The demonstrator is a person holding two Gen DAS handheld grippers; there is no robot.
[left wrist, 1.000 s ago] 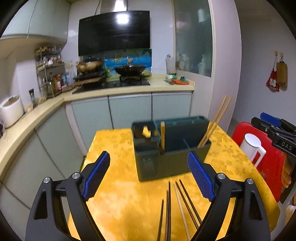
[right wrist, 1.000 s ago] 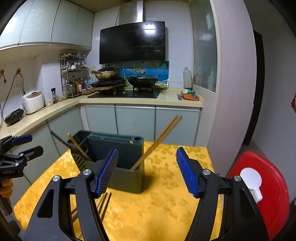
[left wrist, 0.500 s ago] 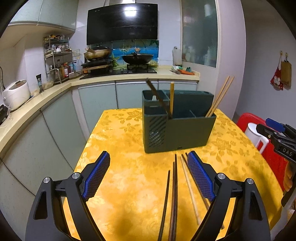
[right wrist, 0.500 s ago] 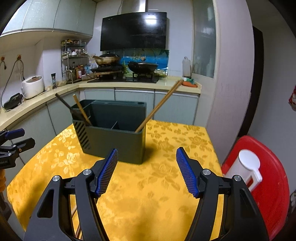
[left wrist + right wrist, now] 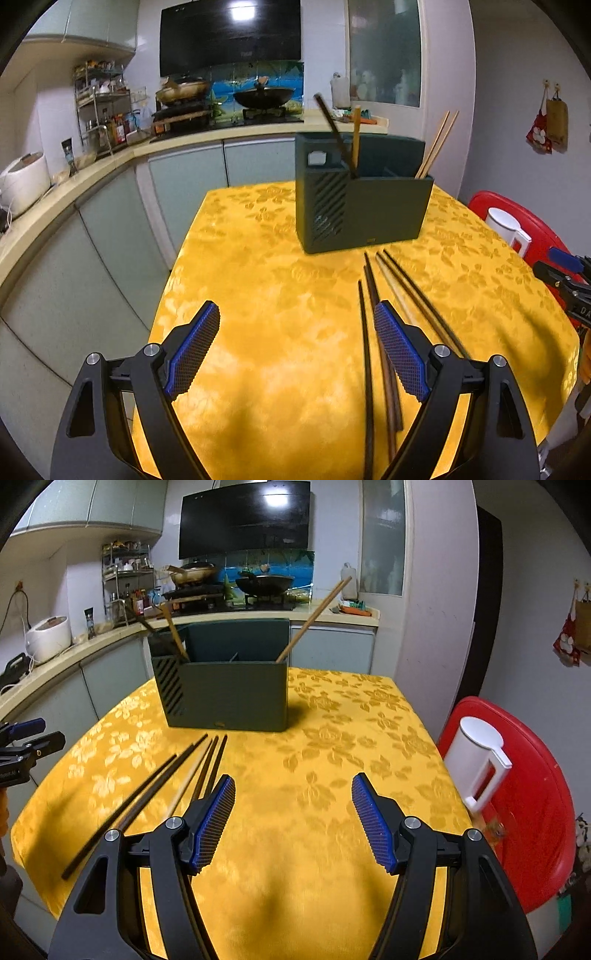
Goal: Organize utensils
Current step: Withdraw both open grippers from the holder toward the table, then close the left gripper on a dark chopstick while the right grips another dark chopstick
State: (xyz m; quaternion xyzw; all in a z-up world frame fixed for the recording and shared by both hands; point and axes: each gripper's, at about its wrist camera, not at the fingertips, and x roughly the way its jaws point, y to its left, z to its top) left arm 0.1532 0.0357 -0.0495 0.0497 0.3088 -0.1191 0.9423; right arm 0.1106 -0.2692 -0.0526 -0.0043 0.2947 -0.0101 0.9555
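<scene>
I hold both grippers low over the worktop (image 5: 258, 280) with jaws spread wide and nothing in either: the left gripper (image 5: 295, 350) sits just left of the loose chopsticks (image 5: 369, 302), the right gripper (image 5: 293, 819) just right of them. To do this pick well, I judge I should slide one gripper sideways until a single stick lies between the pads, close near its middle, then lift and tip it upright into the dark green utensil holder (image 5: 364, 210) standing just beyond the tips. The sticks lie flat on the yellow cloth, roughly parallel, mostly dark with one paler; motion blur makes the count uncertain, perhaps five. The holder already carries a few sticks leaning at its left and right ends.
</scene>
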